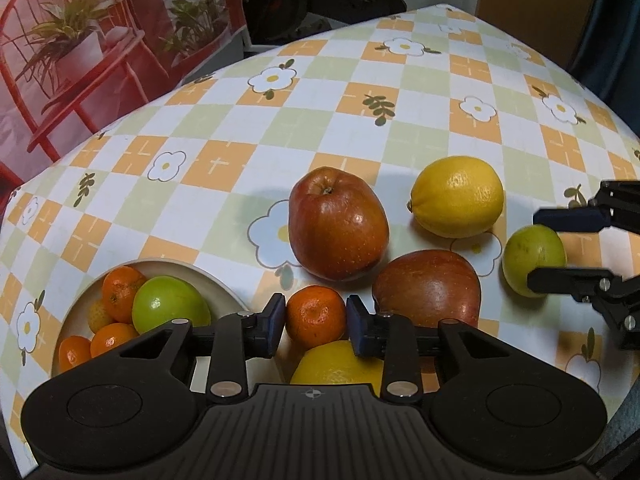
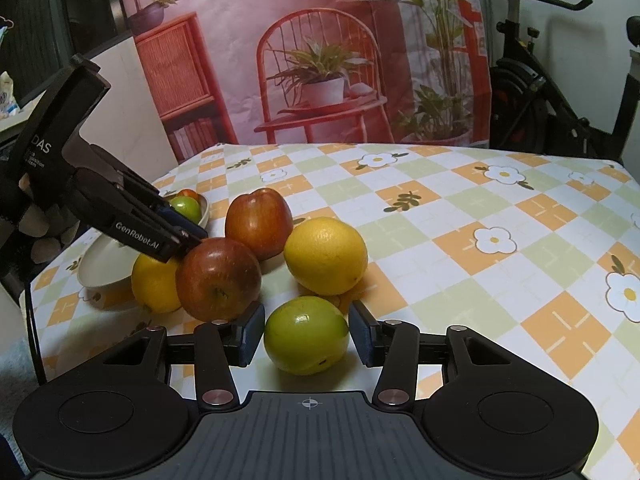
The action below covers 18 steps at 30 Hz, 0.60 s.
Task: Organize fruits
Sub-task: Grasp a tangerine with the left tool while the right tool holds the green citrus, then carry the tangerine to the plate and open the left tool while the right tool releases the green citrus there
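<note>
Right wrist: "GenRobot.AI" on left gripper [image 2: 188, 236].

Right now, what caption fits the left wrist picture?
Left gripper straddles a mandarin beside the fruit bowl.

Warm, fairly dim indoor light falls from above, leaving soft shadows around the fruit on the bench [image 1: 360, 80]. Small glare spots sit on the red apple [image 1: 338, 224] and the green fruit [image 2: 306, 334]. Fisheye distortion bows the bench edges in both views. The corners are dark, the backdrop [image 2: 320, 52] slightly soft.
</note>
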Each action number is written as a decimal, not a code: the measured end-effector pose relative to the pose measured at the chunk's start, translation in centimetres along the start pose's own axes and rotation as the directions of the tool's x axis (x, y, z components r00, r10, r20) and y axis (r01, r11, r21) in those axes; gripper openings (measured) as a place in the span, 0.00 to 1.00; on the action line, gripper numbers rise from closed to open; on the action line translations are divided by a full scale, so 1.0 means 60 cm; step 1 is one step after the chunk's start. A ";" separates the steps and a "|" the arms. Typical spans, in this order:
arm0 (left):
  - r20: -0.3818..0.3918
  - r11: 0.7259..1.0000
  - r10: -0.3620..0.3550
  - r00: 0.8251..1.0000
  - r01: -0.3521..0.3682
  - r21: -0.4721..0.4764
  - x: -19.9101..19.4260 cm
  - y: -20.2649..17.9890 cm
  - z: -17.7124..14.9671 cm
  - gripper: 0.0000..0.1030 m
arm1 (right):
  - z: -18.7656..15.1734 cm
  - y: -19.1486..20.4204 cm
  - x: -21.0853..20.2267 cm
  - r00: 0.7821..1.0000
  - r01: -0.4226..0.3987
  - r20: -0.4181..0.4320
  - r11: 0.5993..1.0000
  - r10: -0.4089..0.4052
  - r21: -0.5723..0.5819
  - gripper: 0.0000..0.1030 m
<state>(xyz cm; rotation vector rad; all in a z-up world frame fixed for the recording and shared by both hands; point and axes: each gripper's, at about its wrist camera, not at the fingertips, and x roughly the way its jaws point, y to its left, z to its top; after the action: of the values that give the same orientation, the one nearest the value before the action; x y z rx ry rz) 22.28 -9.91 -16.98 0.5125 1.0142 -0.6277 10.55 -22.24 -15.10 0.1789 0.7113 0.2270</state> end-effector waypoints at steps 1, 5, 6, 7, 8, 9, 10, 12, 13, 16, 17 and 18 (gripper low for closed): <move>0.006 1.000 -0.001 1.000 0.001 -0.005 -0.002 0.001 0.000 0.34 | -0.002 0.002 0.001 1.000 -0.001 -0.005 1.000 0.001 -0.001 0.43; 0.036 1.000 -0.001 0.999 0.002 -0.023 -0.011 0.002 0.000 0.34 | -0.005 0.006 0.003 1.000 -0.007 -0.021 1.000 0.007 -0.004 0.43; 0.043 1.000 0.000 0.999 0.001 -0.028 -0.013 0.003 0.000 0.34 | -0.006 0.007 0.004 1.000 -0.009 -0.024 1.000 0.009 -0.005 0.43; 0.050 0.999 0.002 0.999 0.000 -0.035 -0.016 0.004 0.000 0.34 | -0.005 0.007 0.006 1.000 -0.011 -0.026 1.000 0.011 -0.005 0.44; 0.059 0.999 0.002 0.998 0.000 -0.043 -0.019 0.005 -0.001 0.34 | -0.006 0.008 0.007 0.999 -0.014 -0.030 1.000 0.014 -0.005 0.44; 0.066 0.999 0.001 0.998 0.002 -0.051 -0.022 0.005 -0.002 0.34 | -0.005 0.007 0.007 0.999 -0.016 -0.033 1.000 0.016 -0.004 0.44; 0.076 0.998 -0.001 0.997 0.006 -0.062 -0.026 0.007 -0.003 0.34 | -0.006 0.008 0.008 0.999 -0.018 -0.037 1.000 0.018 -0.004 0.44; 0.095 0.996 -0.004 0.995 0.012 -0.085 -0.033 0.011 -0.007 0.34 | -0.005 0.009 0.008 0.999 -0.023 -0.042 1.000 0.022 -0.010 0.44; 0.107 0.995 -0.003 0.994 0.014 -0.100 -0.037 0.014 -0.010 0.34 | -0.005 0.011 0.008 0.999 -0.021 -0.043 1.000 0.021 -0.016 0.43; 0.143 0.989 0.000 0.990 0.021 -0.146 -0.052 0.023 -0.020 0.34 | -0.004 0.013 0.006 0.999 -0.018 -0.044 1.000 0.017 -0.025 0.43; 0.155 0.987 0.001 0.988 0.024 -0.159 -0.057 0.027 -0.023 0.34 | -0.004 0.013 0.006 0.999 -0.016 -0.046 1.000 0.015 -0.025 0.43; 0.169 0.984 0.002 0.986 0.028 -0.174 -0.063 0.032 -0.028 0.34 | -0.004 0.013 0.006 0.999 -0.016 -0.047 1.000 0.015 -0.025 0.43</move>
<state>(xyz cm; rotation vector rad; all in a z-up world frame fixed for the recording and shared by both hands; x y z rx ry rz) 21.11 -6.55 -14.15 0.2925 0.9025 -0.5768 10.53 -21.36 -15.30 0.1555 0.7531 0.2552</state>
